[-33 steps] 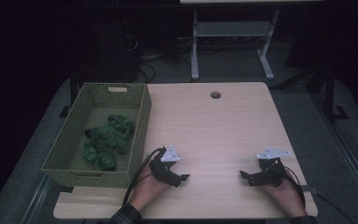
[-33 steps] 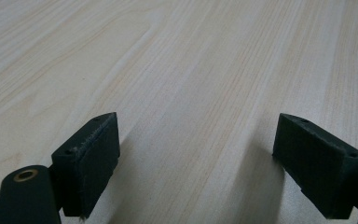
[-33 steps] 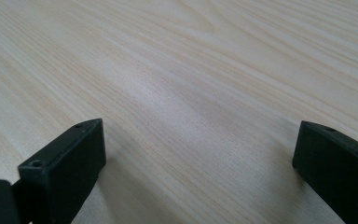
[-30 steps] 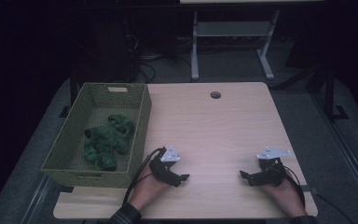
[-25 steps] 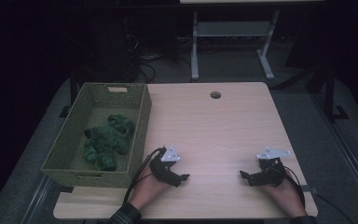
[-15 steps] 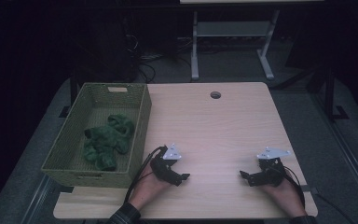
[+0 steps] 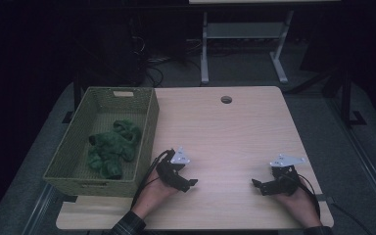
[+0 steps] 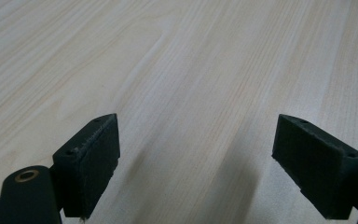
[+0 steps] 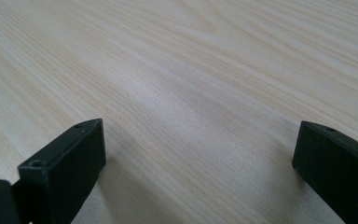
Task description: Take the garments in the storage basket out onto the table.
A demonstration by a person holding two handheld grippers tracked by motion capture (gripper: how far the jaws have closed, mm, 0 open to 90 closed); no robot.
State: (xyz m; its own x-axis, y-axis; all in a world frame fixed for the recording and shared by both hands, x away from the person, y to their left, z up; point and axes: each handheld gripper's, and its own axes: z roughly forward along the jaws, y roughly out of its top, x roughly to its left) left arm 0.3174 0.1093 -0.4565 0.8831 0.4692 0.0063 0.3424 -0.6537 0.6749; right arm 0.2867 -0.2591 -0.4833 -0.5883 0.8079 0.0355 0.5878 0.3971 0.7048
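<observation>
My left gripper (image 7: 190,182) rests on the light wooden table (image 7: 235,132) near its front edge, just right of a green woven basket (image 7: 147,128). Its jaws stand wide apart in the left gripper view, with bare wood between the pads (image 8: 91,163). My right gripper (image 7: 255,184) lies near the front right of the table, pointing left. It is open too, with its pads (image 9: 70,161) far apart over bare wood. A crumpled green cloth (image 7: 112,147) lies inside the basket, apart from both grippers.
A round cable hole (image 7: 226,99) sits near the table's far edge. Beyond the table stand a metal desk frame (image 7: 240,44) and loose cables on the dark floor. A cable trails from each gripper off the front edge.
</observation>
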